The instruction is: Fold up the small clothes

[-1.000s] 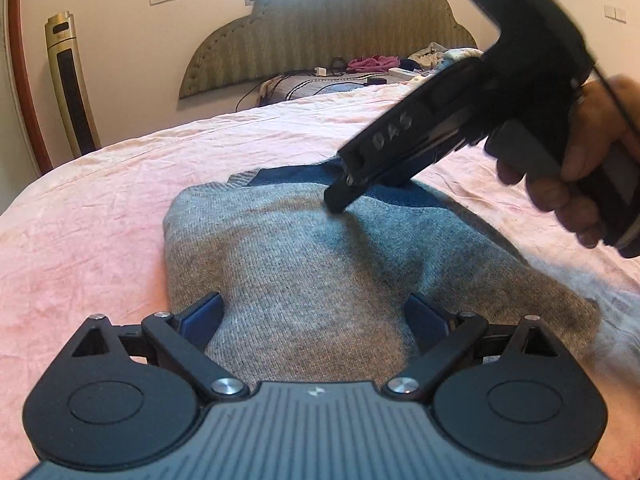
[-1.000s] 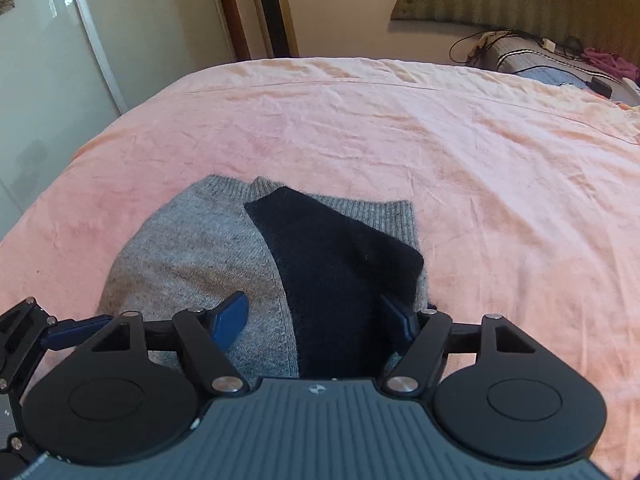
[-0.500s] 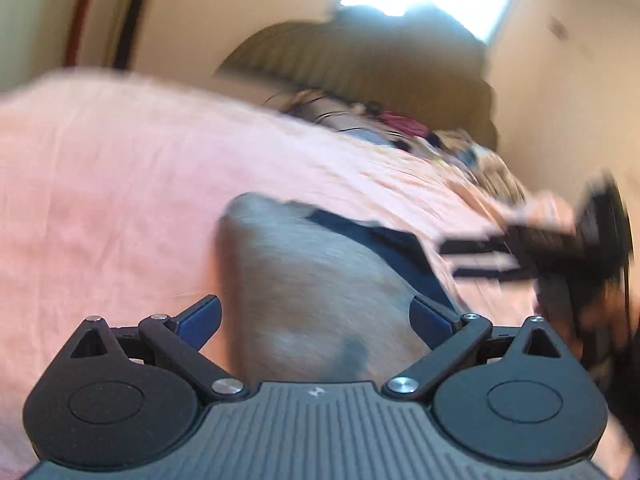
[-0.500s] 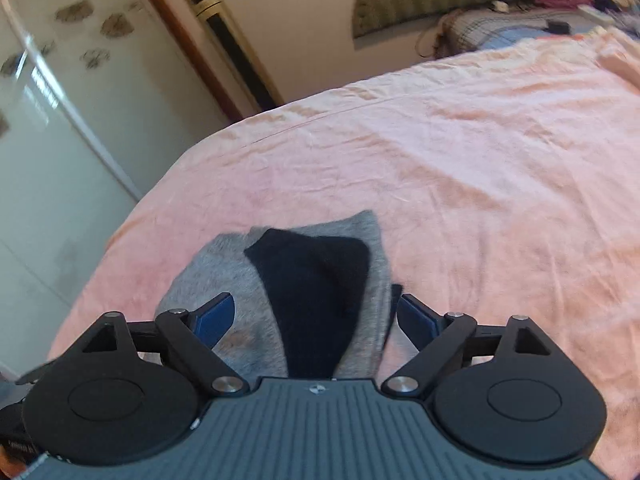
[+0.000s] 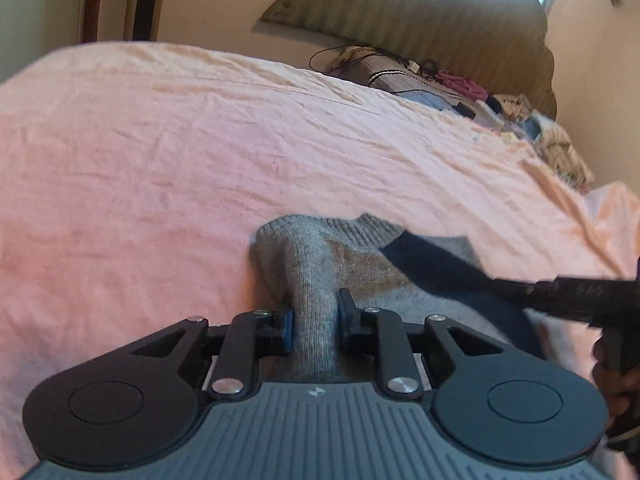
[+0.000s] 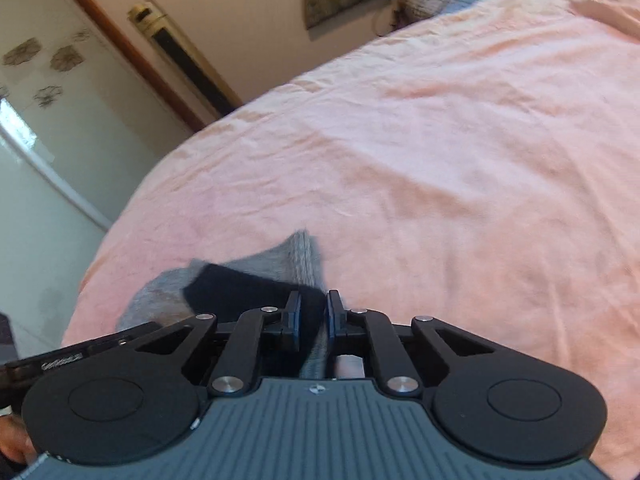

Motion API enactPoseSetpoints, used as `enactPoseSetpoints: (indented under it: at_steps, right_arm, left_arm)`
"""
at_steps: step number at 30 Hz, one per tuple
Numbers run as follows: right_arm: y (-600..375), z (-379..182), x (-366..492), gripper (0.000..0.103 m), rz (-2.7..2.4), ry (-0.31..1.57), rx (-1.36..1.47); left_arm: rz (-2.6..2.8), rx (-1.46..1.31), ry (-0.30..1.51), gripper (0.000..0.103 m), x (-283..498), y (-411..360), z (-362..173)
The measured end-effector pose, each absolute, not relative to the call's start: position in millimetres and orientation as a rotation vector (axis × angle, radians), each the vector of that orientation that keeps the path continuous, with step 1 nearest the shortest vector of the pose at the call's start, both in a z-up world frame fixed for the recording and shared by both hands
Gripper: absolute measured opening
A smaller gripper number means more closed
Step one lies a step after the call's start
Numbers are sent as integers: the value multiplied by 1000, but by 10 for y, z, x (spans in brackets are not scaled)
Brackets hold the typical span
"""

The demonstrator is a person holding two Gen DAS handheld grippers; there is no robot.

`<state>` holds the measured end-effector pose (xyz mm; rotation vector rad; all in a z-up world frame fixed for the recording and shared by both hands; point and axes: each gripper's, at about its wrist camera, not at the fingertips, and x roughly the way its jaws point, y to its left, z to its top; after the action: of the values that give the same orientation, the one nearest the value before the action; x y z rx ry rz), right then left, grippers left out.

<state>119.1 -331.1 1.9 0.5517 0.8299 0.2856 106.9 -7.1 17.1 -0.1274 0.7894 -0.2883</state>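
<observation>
A small grey knit sweater (image 5: 320,256) with a dark navy part (image 5: 436,268) lies on the pink bed sheet (image 5: 160,160). My left gripper (image 5: 314,316) is shut on a bunched grey fold at the sweater's near left edge. My right gripper (image 6: 312,320) is shut on the sweater's near edge, with grey and navy cloth (image 6: 240,288) between its fingers. In the left wrist view the right gripper's fingers (image 5: 560,290) reach in from the right. In the right wrist view the left gripper (image 6: 80,354) shows at the lower left.
The pink sheet (image 6: 440,140) spreads wide around the sweater. A padded headboard (image 5: 440,28) with pillows, cables and loose clothes (image 5: 460,84) stands at the far end. A tall gold and black unit (image 6: 180,52) and a wardrobe door (image 6: 48,120) stand beside the bed.
Both grippers were open over the sweater. They have dropped to its near edge and shut on the cloth, bunching it up. Both views have swung round.
</observation>
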Motion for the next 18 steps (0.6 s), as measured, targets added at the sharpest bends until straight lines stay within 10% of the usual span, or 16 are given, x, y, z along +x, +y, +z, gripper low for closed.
enactPoseSetpoints:
  at_steps: [2,6,10,18]
  right_arm:
    - [-3325,37,1119,22,293,831,592]
    - [-3291,326,702,69,299,778,576]
    - [-3252,501,249,71,465,801,595]
    - [-3013,391,167,67,487,929,526]
  left_arm:
    - [-274,-47,727,21,929,-128,177]
    - [-258,-50,664,34,538,33,406]
    - [-299,127,439,80,-317,82,595]
    - [-513,325,547,81,-1234,-84,189]
